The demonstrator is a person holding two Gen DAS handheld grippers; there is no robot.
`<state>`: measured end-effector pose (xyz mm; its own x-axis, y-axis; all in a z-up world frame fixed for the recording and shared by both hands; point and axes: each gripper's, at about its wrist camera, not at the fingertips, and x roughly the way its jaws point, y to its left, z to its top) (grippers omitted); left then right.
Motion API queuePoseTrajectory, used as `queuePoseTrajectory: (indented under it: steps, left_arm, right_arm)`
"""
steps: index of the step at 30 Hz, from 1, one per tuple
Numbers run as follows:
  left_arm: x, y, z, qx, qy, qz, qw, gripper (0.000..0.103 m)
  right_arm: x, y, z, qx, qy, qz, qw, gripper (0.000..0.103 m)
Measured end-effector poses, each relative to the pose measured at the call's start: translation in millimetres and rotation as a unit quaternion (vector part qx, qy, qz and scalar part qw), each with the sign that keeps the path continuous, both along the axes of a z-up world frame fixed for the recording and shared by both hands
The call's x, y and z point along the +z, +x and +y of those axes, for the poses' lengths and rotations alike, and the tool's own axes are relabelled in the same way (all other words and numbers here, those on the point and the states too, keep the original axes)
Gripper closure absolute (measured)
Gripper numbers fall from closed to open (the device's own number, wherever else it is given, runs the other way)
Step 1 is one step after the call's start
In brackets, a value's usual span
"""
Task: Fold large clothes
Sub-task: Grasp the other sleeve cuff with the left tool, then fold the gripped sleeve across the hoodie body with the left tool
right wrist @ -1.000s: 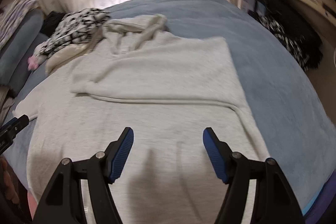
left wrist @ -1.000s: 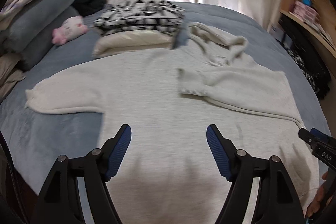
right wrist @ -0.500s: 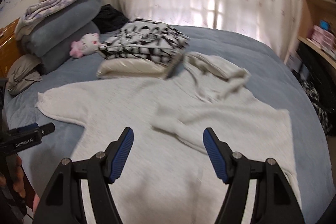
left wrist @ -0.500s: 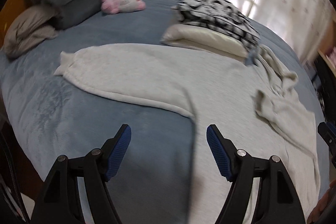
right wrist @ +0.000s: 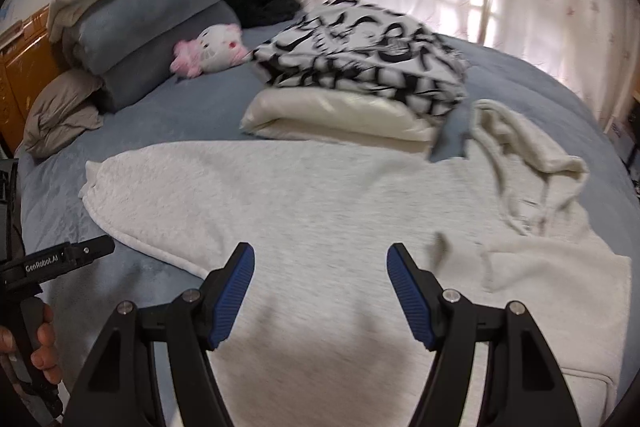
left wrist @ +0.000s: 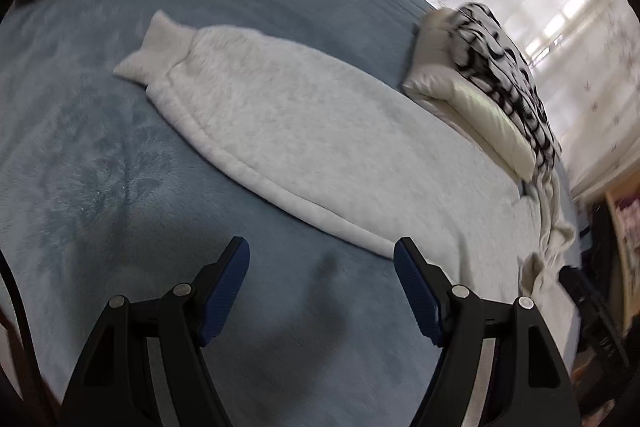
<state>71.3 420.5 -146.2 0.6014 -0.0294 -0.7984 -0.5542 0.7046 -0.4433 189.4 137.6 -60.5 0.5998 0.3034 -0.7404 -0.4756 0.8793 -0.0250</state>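
Nearest me, the left gripper [left wrist: 320,279] hangs over bare blue blanket [left wrist: 80,155], jaws spread wide and gripping nothing; the right gripper [right wrist: 320,283] is likewise wide and empty, above the body of the cream hoodie [right wrist: 320,211]. The hoodie lies flat across the bed, 1 sleeve [left wrist: 248,107] stretched out straight, probably so it can be folded inward next. Its hood [right wrist: 528,147] sits bunched on the far side. Beyond, a folded black-and-white garment [right wrist: 360,51] rests on a cream one [right wrist: 332,119], seemingly finished; the pink plush toy [right wrist: 212,47] leans against stacked pillows [right wrist: 160,15].
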Motion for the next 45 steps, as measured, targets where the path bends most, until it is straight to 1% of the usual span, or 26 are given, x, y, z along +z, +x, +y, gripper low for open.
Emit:
queuePoseTrajectory:
  steps: [3, 9, 12, 14, 16, 19, 20, 21, 22, 23, 25, 26, 27, 28, 29, 32, 33, 35, 37, 39, 41, 43, 45]
  left_arm:
    - [-16.1, -3.8, 23.6, 0.011, -0.033, -0.024, 0.9991, 0.030]
    - [-34.7, -1.5, 59.2, 0.029, -0.069, -0.059, 0.9954, 0.030]
    - [-40.4, 11.0, 73.9, 0.030, -0.079, -0.063, 0.9945, 0.030]
    - [-45.3, 24.1, 81.9, 0.035, -0.080, -0.056, 0.9946, 0.030]
    - [-45.7, 33.4, 86.5, 0.043, -0.073, -0.051, 0.9951, 0.030]
    - [-42.8, 51.8, 86.3, 0.063, -0.034, -0.033, 0.9969, 0.031]
    - [-41.5, 55.7, 85.0, 0.071, -0.019, -0.024, 0.9970, 0.044]
    - [-38.7, 59.8, 82.8, 0.085, 0.012, -0.004, 0.9963, 0.078]
    - [-35.1, 62.6, 80.6, 0.096, 0.044, 0.020, 0.9942, 0.088]
    - [-27.5, 66.8, 75.7, 0.097, 0.061, 0.028, 0.9931, 0.092]
    - [-8.9, 66.2, 65.3, 0.100, 0.077, 0.007, 0.9920, 0.094]
    - [10.4, 67.9, 52.0, 0.092, 0.107, -0.005, 0.9900, 0.094]
    - [22.3, 68.8, 43.3, 0.086, 0.125, -0.012, 0.9883, 0.095]
    - [43.5, 71.8, 24.7, 0.071, 0.157, -0.023, 0.9848, 0.095]
    - [57.7, 73.5, 11.1, 0.056, 0.176, -0.031, 0.9822, 0.095]
    - [109.0, 86.5, -52.7, -0.003, 0.240, -0.058, 0.9689, 0.095]
    - [119.1, 84.7, -68.0, -0.018, 0.250, -0.066, 0.9659, 0.095]
    - [143.2, 91.8, -115.9, -0.060, 0.269, -0.086, 0.9575, 0.095]
    - [157.0, 100.5, -165.5, -0.105, 0.274, -0.099, 0.9509, 0.095]
    - [157.9, 108.1, -206.1, -0.144, 0.268, -0.103, 0.9471, 0.094]
    - [147.8, 116.9, -253.3, -0.186, 0.261, -0.098, 0.9421, 0.094]
    - [122.1, 126.3, -296.8, -0.224, 0.250, -0.074, 0.9390, 0.094]
    - [94.9, 131.4, -327.3, -0.252, 0.230, -0.050, 0.9385, 0.094]
  right_arm:
    - [-12.8, 2.8, 24.0, 0.018, -0.008, 0.006, 1.000, 0.035]
    - [-30.7, 8.4, 55.5, 0.041, -0.011, 0.020, 0.999, 0.035]
    - [-38.4, 8.5, 63.1, 0.046, -0.012, 0.029, 0.998, 0.035]
    - [-40.3, 8.1, 62.4, 0.046, -0.011, 0.033, 0.998, 0.035]
    - [-40.0, 7.4, 56.8, 0.042, -0.006, 0.037, 0.998, 0.035]
    - [-37.3, 6.4, 43.6, 0.030, 0.000, 0.042, 0.999, 0.035]
    - [-36.4, 5.9, 38.5, 0.026, 0.003, 0.043, 0.999, 0.035]
    - [-35.3, 5.7, 32.3, 0.021, 0.005, 0.045, 0.999, 0.035]
    - [-33.1, 4.8, 21.5, 0.012, 0.009, 0.047, 0.999, 0.035]
    - [-31.5, 3.7, 12.1, 0.005, 0.012, 0.048, 0.999, 0.035]
    - [-27.9, 1.4, -7.6, -0.009, 0.021, 0.053, 0.998, 0.035]
    - [-26.0, -0.1, -17.7, -0.016, 0.026, 0.054, 0.998, 0.035]
    - [-22.8, -2.2, -30.5, -0.024, 0.032, 0.054, 0.998, 0.035]
    - [-20.5, -4.0, -40.1, -0.030, 0.035, 0.053, 0.998, 0.035]
    - [-17.4, -6.1, -51.2, -0.038, 0.039, 0.052, 0.997, 0.035]
    - [-5.6, -13.5, -88.0, -0.062, 0.059, 0.046, 0.995, 0.035]
    - [-0.7, -16.6, -102.5, -0.072, 0.067, 0.042, 0.994, 0.035]
    - [6.3, -20.5, -123.6, -0.087, 0.079, 0.035, 0.992, 0.035]
    - [14.4, -25.4, -149.9, -0.105, 0.091, 0.025, 0.990, 0.035]
    - [19.8, -31.8, -177.6, -0.123, 0.100, 0.012, 0.987, 0.035]
    - [21.4, -36.3, -200.2, -0.141, 0.106, 0.004, 0.984, 0.035]
    - [20.2, -40.3, -226.2, -0.163, 0.115, 0.000, 0.980, 0.035]
    - [17.1, -42.7, -245.8, -0.180, 0.120, 0.000, 0.976, 0.035]
